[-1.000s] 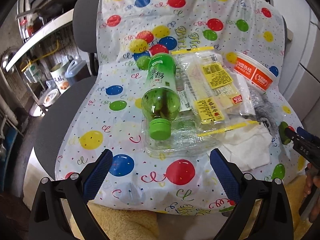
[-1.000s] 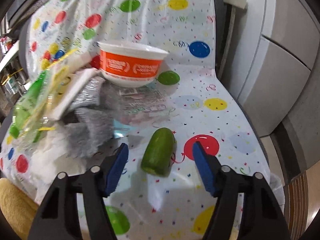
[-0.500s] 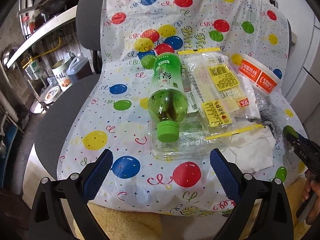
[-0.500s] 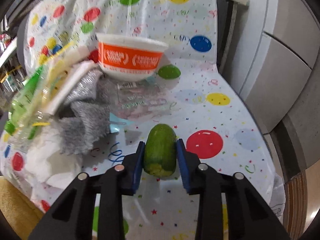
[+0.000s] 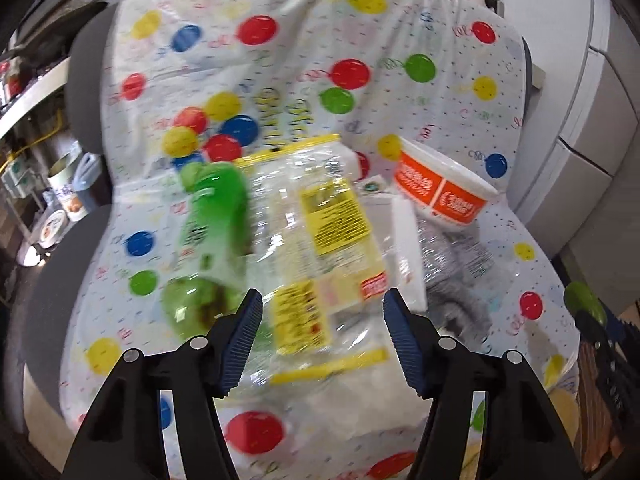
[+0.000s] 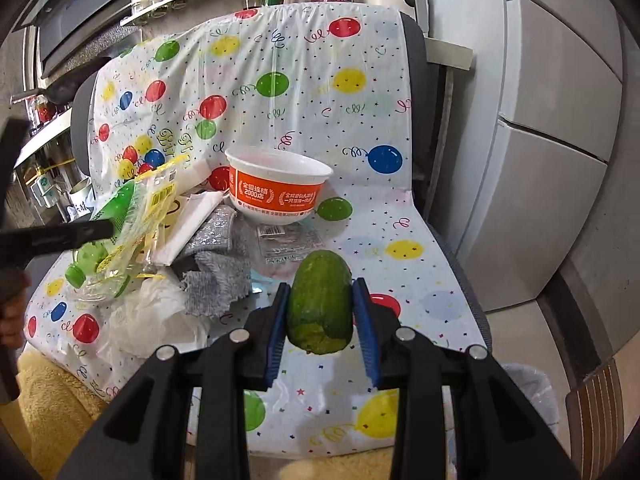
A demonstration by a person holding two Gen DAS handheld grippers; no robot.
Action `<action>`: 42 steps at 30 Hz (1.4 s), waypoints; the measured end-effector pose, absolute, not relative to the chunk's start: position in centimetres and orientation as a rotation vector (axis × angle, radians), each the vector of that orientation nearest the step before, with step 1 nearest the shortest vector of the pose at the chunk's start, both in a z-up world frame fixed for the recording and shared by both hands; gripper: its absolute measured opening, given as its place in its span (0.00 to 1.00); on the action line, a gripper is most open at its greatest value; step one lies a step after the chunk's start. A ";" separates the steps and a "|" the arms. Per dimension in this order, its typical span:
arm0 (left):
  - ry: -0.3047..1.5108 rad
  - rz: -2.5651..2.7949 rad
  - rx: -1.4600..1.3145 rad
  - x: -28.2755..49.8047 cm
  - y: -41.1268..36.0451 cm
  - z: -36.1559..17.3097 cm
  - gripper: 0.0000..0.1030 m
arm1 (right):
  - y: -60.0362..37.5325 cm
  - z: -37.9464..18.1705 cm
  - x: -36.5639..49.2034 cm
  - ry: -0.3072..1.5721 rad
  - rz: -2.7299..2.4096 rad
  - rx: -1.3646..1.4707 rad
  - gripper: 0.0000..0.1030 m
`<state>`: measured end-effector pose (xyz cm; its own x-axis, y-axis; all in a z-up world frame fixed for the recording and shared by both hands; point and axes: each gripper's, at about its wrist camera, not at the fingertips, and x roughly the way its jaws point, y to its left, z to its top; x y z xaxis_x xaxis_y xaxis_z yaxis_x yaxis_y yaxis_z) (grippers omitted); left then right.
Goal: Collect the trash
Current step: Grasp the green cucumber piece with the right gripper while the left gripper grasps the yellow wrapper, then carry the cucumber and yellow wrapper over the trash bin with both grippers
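Trash lies on a chair covered with a balloon-print sheet (image 5: 400,40). My right gripper (image 6: 323,312) is shut on a green cucumber piece (image 6: 320,300) and holds it above the seat; it also shows in the left wrist view (image 5: 582,300). My left gripper (image 5: 323,334) is open, its fingers on either side of a clear zip bag with yellow labels (image 5: 324,248). A green bottle (image 5: 208,236) lies to the bag's left. An orange-and-white bowl (image 5: 440,192), also in the right wrist view (image 6: 276,190), stands behind. A grey cloth (image 6: 216,280) and white tissue (image 6: 144,320) lie nearby.
A grey cabinet (image 6: 560,140) stands right of the chair. A bin with a clear liner (image 6: 532,396) shows at the floor on the right. Shelves with jars and containers (image 5: 60,188) are at the left. A yellow fluffy cushion (image 6: 52,400) lies under the sheet's front edge.
My right gripper shut on the cucumber piece and lifted it off the seat. My left gripper moved forward and right, over the zip bag, and its jaws narrowed.
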<state>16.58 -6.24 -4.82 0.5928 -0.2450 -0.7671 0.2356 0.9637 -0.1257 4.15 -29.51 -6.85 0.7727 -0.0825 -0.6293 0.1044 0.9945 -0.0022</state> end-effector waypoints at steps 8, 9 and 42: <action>0.920 -0.217 -0.030 22.3 -10.5 -5.3 0.67 | -31.3 -7.9 4.6 0.694 -0.106 0.054 0.31; 0.927 -0.205 -0.020 22.9 -10.9 -5.6 0.67 | -31.4 -8.0 4.7 0.694 -0.105 0.058 0.31; 0.681 -0.784 -0.081 8.1 -13.8 3.1 0.02 | -38.5 -3.9 -4.9 0.596 -0.273 0.146 0.31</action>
